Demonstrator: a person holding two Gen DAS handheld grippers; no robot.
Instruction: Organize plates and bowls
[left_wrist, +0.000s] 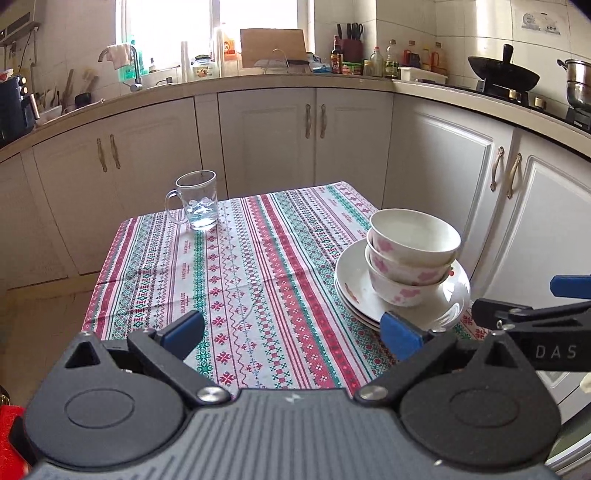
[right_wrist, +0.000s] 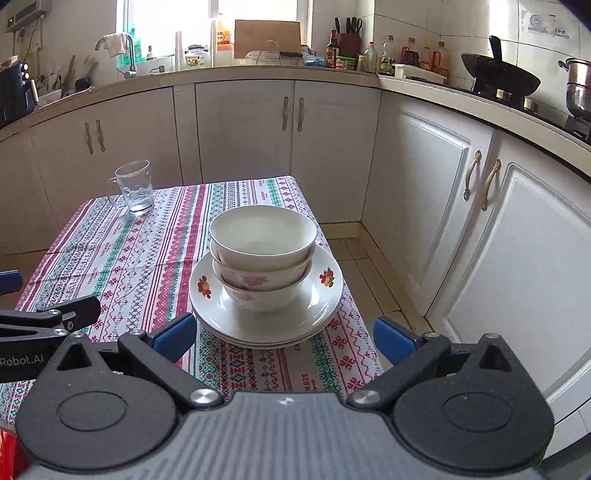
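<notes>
Ceramic bowls (right_wrist: 263, 254) x3 nested on plates (right_wrist: 266, 310), stack looks done; L gripper (left_wrist: 291, 332) & R gripper (right_wrist: 284, 336) both spread wide, empty, nothing left afaict

Both wrist views face kitchen cabinets (left_wrist: 273, 136), sharing table (right_wrist: 147, 258)

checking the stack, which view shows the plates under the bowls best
The right wrist view: the plates sit centred, near rim and both flower prints visible under the bowls. The left wrist view shows them off to the right, partly behind a claw finger.

Pink-flowered white bowls (right_wrist: 263, 258), striped tablecloth (right_wrist: 147, 258)
</notes>
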